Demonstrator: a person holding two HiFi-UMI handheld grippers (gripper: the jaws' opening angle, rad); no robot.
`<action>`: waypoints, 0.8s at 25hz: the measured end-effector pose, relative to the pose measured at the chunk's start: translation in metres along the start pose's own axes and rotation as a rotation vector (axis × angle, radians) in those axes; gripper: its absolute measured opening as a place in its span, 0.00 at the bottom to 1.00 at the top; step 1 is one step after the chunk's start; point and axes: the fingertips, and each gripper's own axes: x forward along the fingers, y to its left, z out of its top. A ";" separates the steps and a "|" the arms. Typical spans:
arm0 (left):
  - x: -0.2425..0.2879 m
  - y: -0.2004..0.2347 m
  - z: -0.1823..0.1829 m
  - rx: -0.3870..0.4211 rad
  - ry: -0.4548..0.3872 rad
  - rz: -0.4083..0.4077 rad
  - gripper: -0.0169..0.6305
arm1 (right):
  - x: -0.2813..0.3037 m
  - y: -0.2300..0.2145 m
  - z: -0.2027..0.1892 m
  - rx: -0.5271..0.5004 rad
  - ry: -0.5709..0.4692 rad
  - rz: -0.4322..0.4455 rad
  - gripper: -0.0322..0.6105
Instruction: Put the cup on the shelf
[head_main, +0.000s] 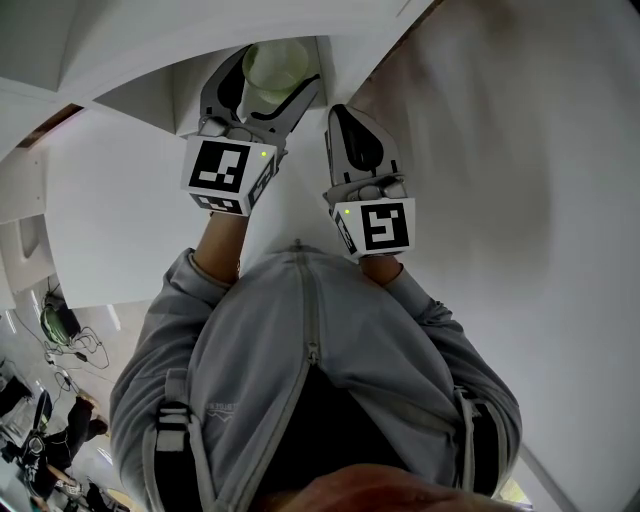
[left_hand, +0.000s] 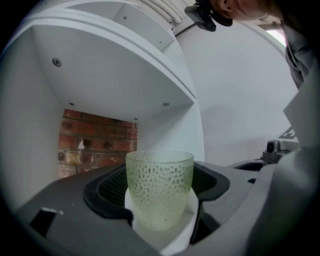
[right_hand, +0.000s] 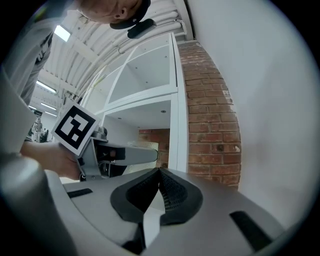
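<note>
A pale green dimpled glass cup sits upright between the jaws of my left gripper, whose pads press on its sides. In the left gripper view the cup fills the gap between the black pads, at the mouth of a white shelf compartment. I cannot see whether the cup's base touches the shelf board. My right gripper hangs just to the right of the left one, with its jaws together and nothing in them. In the right gripper view its tips meet.
The compartment has a red brick back wall and white side panels. A white upright of the shelf unit stands beside a brick wall. A plain white wall is to the right. The person's grey jacket fills the lower head view.
</note>
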 end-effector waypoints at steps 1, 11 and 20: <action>0.004 0.001 -0.002 -0.001 0.002 -0.001 0.61 | 0.001 -0.001 -0.001 0.001 0.001 -0.001 0.09; 0.030 0.009 -0.020 -0.014 0.024 -0.027 0.61 | 0.006 -0.003 -0.008 0.008 0.025 -0.006 0.09; 0.030 0.004 -0.008 -0.016 0.041 -0.057 0.61 | 0.002 0.003 0.014 0.001 0.048 -0.013 0.09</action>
